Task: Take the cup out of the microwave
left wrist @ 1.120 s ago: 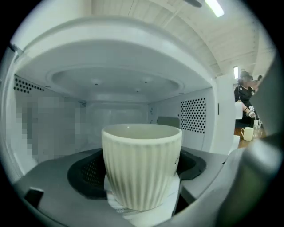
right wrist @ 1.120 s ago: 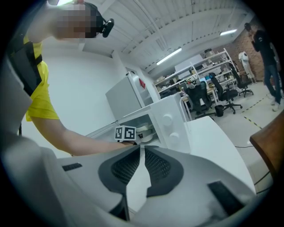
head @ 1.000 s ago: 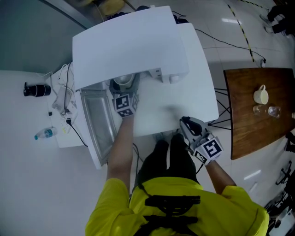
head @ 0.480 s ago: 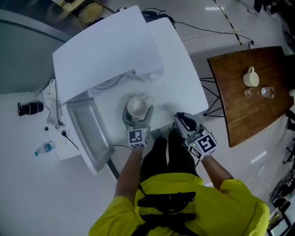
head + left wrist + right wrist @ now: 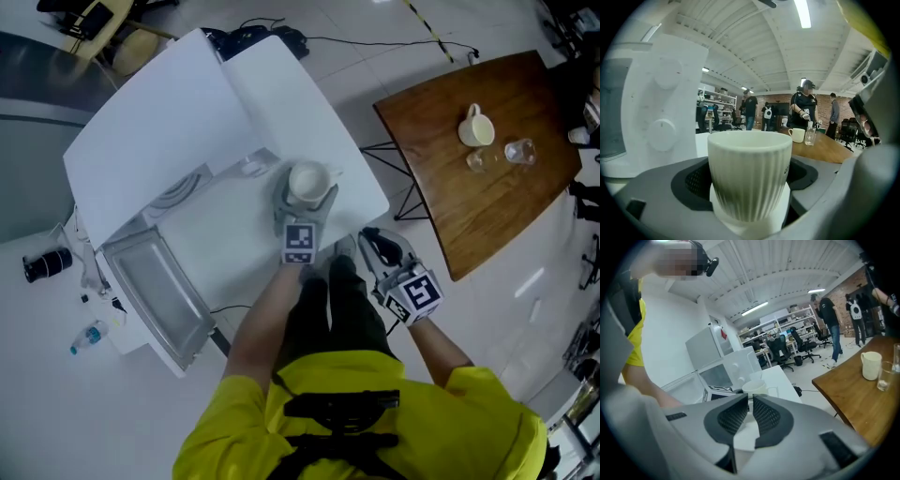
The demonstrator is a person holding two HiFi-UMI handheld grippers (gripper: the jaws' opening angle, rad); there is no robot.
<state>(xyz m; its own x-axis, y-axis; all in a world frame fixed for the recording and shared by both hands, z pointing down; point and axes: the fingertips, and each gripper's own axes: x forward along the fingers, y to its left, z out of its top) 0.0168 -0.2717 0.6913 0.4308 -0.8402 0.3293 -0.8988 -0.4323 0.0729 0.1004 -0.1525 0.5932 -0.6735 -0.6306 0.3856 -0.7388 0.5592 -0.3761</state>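
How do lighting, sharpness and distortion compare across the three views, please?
Head view: dim, bluish, mild distortion, cup fairly sharp. Left gripper view: heavy fisheye, dark corners, ceiling lamp blown out, cup slightly soft. Right gripper view: same fisheye, mosaic patch top left, wooden table clear.

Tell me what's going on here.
A person holds a tool in each hand. The left tool is shut on a ribbed white cup, which is already outside the microwave and over the white table near its edge. The microwave door stands open. The right tool is shut and empty, held close to the person's body. A mug and a glass sit on the wooden table to the right.
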